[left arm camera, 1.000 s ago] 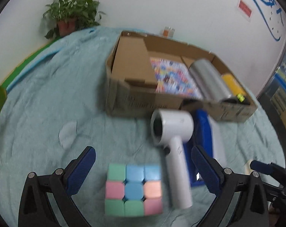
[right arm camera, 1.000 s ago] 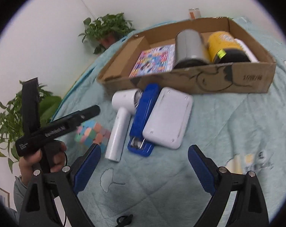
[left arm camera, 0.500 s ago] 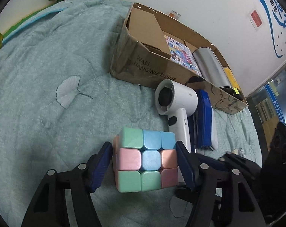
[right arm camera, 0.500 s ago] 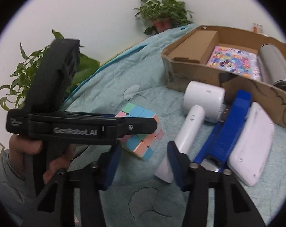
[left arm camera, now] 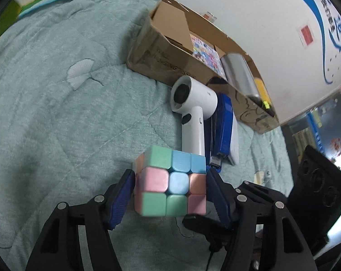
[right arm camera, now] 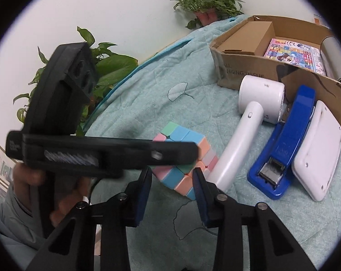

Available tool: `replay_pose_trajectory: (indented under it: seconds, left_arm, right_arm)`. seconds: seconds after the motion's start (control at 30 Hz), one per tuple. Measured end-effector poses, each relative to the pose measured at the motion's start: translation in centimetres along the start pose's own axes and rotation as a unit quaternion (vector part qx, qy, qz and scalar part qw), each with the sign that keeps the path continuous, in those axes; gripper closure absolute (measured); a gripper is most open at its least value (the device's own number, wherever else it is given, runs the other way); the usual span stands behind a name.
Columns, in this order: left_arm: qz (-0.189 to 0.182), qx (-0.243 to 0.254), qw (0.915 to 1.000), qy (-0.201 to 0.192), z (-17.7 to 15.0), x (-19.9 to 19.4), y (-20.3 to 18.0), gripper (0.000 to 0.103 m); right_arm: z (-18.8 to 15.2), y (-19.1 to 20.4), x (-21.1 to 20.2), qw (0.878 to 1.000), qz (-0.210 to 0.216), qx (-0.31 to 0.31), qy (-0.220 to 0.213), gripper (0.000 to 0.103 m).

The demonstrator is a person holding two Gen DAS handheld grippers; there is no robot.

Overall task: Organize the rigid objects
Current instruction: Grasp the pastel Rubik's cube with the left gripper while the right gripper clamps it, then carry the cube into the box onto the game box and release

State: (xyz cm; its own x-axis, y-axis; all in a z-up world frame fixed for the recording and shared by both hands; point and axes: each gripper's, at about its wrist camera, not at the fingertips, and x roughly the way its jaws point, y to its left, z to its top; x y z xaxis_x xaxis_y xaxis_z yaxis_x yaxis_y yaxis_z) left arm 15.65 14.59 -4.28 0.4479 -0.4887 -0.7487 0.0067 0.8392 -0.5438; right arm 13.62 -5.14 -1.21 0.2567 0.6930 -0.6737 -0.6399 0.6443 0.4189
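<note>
My left gripper (left arm camera: 170,180) is shut on a pastel puzzle cube (left arm camera: 171,185), its blue pads pressed to both sides, and the cube looks lifted off the cover. The cube also shows in the right wrist view (right arm camera: 186,158), partly hidden by the left gripper's black body (right arm camera: 98,153). My right gripper (right arm camera: 172,180) is partly closed and empty, just in front of the cube. A white hair dryer (left arm camera: 193,110), a blue stapler (left arm camera: 222,131) and a white flat device (right arm camera: 317,151) lie beside a cardboard box (left arm camera: 166,65).
The box holds a colourful booklet (right arm camera: 294,54), a small brown carton (right arm camera: 249,38), a silver cylinder (left arm camera: 238,72) and a yellow container (left arm camera: 260,88). A teal quilted cover (left arm camera: 57,113) is spread underneath. Potted plants (right arm camera: 206,2) stand by the white wall.
My left gripper closed on the cube and raised it. My right gripper narrowed from wide open and swung left toward the cube.
</note>
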Motion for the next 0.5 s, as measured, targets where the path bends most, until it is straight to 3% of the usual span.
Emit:
replay_pose_trajectory:
  seconds: [0.13, 0.23, 0.37, 0.5]
  left_arm:
    - [0.007, -0.04, 0.9992, -0.006, 0.2, -1.0, 2.0, 0.039]
    - [-0.014, -0.064, 0.9978, -0.001, -0.1, -0.7, 2.8, 0.039]
    - [-0.034, -0.058, 0.9977, 0.002, -0.2, -0.4, 2.0, 0.047]
    - [-0.006, -0.037, 0.9993, -0.009, -0.6, -0.4, 0.6, 0.047]
  right_arm:
    - [0.4, -0.7, 0.8, 1.0, 0.0, 0.004, 0.009, 0.059]
    - [0.2, -0.3, 1.5, 1.0, -0.007, -0.007, 0.027, 0.059]
    - [-0.2, -0.3, 2.0, 0.999, -0.009, -0.001, 0.034, 0.059]
    - [-0.3, -0.3, 1.6, 1.0, -0.013, -0.001, 0.018, 0.06]
